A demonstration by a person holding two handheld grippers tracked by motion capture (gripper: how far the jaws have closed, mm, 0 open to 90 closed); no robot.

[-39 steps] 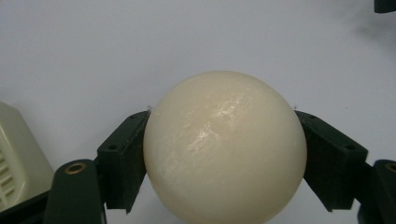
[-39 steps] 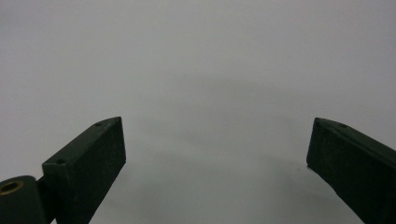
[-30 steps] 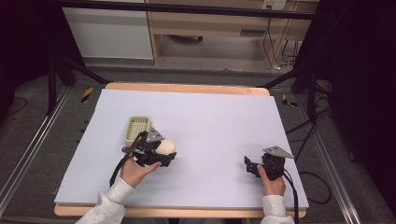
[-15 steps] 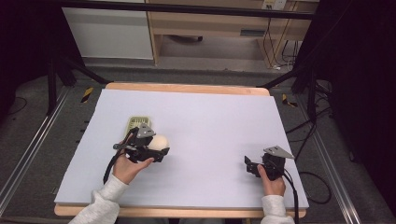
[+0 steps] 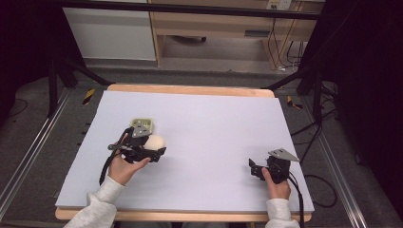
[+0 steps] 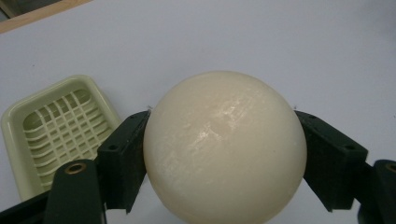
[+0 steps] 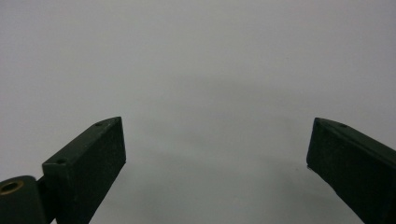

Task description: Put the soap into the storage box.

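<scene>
A cream ball (image 6: 224,144) fills the gap between the two black jaws of my left gripper (image 6: 223,161), which is shut on it. From above, the ball (image 5: 156,140) and left gripper (image 5: 153,148) hang over the left half of the white table, just right of a pale green slatted tray (image 5: 142,123) that the gripper's grey plate partly hides. The tray (image 6: 56,135) lies empty to the left of the ball. My right gripper (image 5: 255,169) rests near the front right of the table, open (image 7: 215,154) with nothing between its jaws.
The white table (image 5: 214,123) has a wooden edge at the back and front. Black frame legs and cables stand off its right side (image 5: 309,137). A wooden cabinet (image 5: 223,28) is beyond the far edge.
My left gripper has carried the ball leftward and a little away, closer to the green tray, now covering part of it. The right gripper has stayed still.
</scene>
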